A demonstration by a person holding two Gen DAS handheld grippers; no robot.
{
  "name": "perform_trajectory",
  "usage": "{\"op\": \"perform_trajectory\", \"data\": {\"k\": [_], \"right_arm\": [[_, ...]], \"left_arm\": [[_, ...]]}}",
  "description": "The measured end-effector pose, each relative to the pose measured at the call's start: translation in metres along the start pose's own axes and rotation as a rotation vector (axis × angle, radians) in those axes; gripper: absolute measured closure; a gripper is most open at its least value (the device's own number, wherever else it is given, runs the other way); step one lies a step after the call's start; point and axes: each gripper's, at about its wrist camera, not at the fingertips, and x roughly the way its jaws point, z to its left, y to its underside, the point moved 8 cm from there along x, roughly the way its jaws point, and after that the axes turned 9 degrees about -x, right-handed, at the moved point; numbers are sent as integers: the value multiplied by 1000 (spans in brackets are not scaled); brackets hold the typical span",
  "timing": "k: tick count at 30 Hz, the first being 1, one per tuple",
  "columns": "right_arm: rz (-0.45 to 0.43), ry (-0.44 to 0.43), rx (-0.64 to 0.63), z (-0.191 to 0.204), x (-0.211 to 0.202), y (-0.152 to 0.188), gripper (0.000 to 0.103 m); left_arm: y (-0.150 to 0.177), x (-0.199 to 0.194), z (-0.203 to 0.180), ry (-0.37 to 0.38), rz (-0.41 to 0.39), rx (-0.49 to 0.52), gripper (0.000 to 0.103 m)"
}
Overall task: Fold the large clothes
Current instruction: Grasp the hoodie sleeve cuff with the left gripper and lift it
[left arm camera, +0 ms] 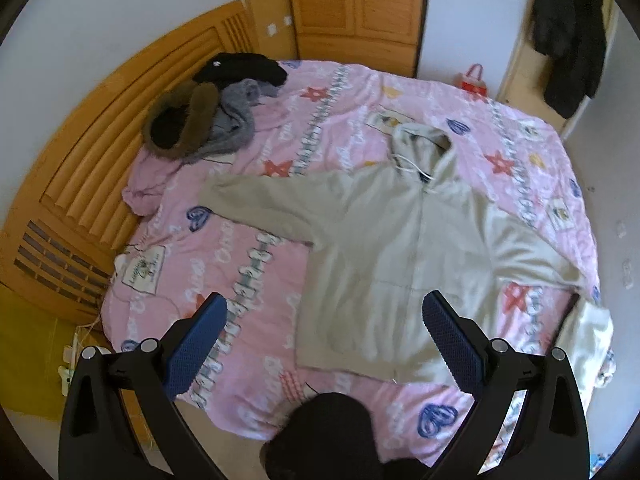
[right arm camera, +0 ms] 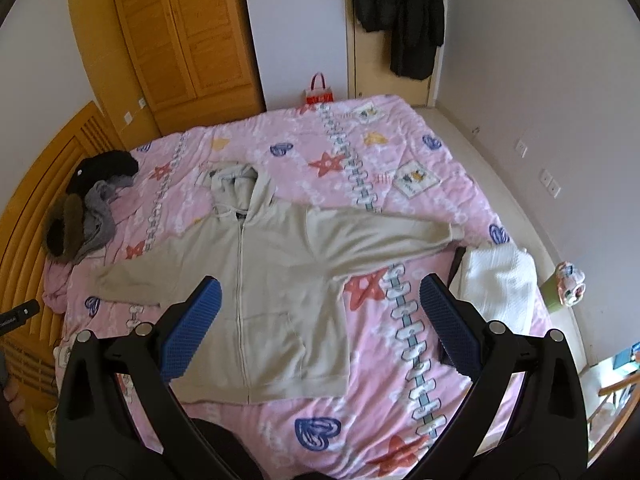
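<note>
The hoodie (right arm camera: 276, 280) is soft, matt beige cloth with a fleecy look. The quilt (right arm camera: 400, 148) is matt printed cotton-like cloth, lightly rumpled. The headboard (left arm camera: 100, 140) and wardrobe (right arm camera: 188, 32) are smooth wood with a low sheen. Both tongs, left (left arm camera: 324, 344) and right (right arm camera: 320, 328), have matt black plastic arms, rough dimpled blue pads (right arm camera: 192, 328) and shiny metal pins.

A pink patterned bed cover (right arm camera: 400, 152) spreads before a wooden wardrobe (right arm camera: 188, 36). A black coat (right arm camera: 404, 12) hangs on the door, and a red bag (right arm camera: 319, 92) stands on the floor.
</note>
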Motion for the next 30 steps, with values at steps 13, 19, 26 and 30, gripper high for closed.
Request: {"op": "perform_trajectory", "data": {"k": [13,19,26,30], "right_arm": [[54,202,62,87,72,-57,6],[144,212,27,146,132,-77,6],[249,149,-97,222,224,-68,6],[329,132,-138,258,265,-46,6]], "left_arm": [[-146,176,83,-7,-81,-89,8],[-163,332,153,-75,127,-222,8],[-163,520,229,-50,280,-328,8],[-161,612,273,-79,360,-462,8]]}}
